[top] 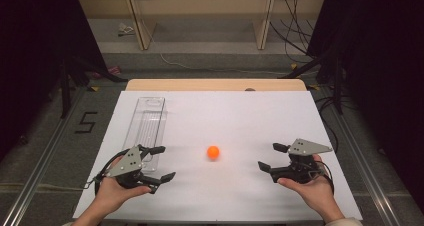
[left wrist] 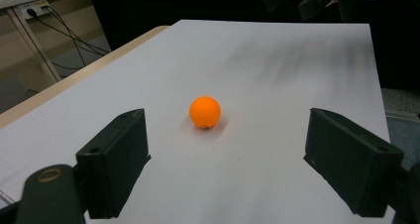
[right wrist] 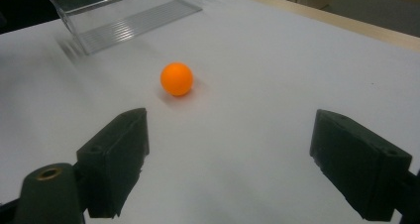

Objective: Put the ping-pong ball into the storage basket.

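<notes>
**A:** So where was the orange ball point(top: 213, 152) sitting in that shot?

**B:** Pretty much mid-table on the white tabletop point(top: 240, 116), right between the 2 grippers and touching neither. It wasn't in the clear plastic tray point(top: 148, 122) either; that lay well off toward the far left side, with nothing visible in it.

**A:** And the grippers?

**B:** Left gripper point(top: 160, 162) was down at the near left, held in the person's left hand point(top: 116, 190), jaws spread wide and nothing between them. Its own view had the ball straight ahead, a bit beyond the jaw tips.

**A:** Right one the same?

**B:** Yep, right gripper point(top: 272, 156) was spread just as wide, pinching nothing, resting in the right hand point(top: 311, 188) at the near right. Both pointed inward at the ball. The left gripper's far jaw looked just beside the tray's near end.
</notes>
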Demonstrator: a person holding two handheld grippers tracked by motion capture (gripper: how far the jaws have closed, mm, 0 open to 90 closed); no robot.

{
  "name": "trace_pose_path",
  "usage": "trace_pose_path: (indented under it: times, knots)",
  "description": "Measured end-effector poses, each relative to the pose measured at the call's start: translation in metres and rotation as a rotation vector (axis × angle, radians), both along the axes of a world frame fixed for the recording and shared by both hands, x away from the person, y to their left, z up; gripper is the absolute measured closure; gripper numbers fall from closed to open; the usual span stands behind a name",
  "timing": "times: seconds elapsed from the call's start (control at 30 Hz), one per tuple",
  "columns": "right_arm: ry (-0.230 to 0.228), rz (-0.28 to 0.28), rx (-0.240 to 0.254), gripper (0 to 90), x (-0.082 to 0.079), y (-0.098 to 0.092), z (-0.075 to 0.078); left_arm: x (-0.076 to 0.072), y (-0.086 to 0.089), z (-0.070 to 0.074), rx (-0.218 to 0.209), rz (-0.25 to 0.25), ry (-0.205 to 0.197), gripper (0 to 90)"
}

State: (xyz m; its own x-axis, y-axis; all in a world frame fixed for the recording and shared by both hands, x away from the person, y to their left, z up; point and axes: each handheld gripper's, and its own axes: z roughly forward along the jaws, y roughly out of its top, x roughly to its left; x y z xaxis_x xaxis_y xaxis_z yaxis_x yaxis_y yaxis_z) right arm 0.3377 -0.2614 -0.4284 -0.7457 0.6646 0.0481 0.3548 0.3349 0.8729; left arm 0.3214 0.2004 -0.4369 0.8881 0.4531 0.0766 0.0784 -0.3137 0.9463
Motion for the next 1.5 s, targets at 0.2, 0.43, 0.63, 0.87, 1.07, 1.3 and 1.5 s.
trace_pose_path:
  times: [0.2, 0.43, 0.63, 0.87, 1.07, 1.3, 1.5]
  knots:
    - [-0.004, -0.004, 0.0, 16.1, 0.001, 0.001, 0.0, 0.0, -0.001, 0.0, 0.0, -0.004, 0.001, 16.4]
    - [-0.008, 0.013, -0.006, 16.1, 0.001, 0.007, 0.0, 0.0, -0.001, -0.001, 0.001, -0.01, 0.002, 16.4]
    - [-0.01, 0.024, -0.008, 16.1, 0.002, 0.012, 0.0, 0.0, -0.001, -0.001, 0.003, -0.013, 0.004, 16.3]
    - [-0.009, 0.038, -0.003, 16.2, 0.004, 0.017, 0.0, 0.0, -0.001, -0.001, 0.007, -0.019, 0.003, 16.3]
    - [-0.008, 0.045, -0.001, 16.2, 0.006, 0.021, -0.001, 0.0, -0.001, -0.001, 0.008, -0.023, 0.005, 16.3]
    - [-0.007, 0.049, -0.001, 16.2, 0.008, 0.024, -0.001, 0.0, -0.001, -0.001, 0.01, -0.026, 0.003, 16.3]
    - [-0.008, 0.05, 0.002, 16.2, 0.009, 0.026, -0.001, 0.0, -0.002, -0.001, 0.009, -0.025, 0.002, 16.3]
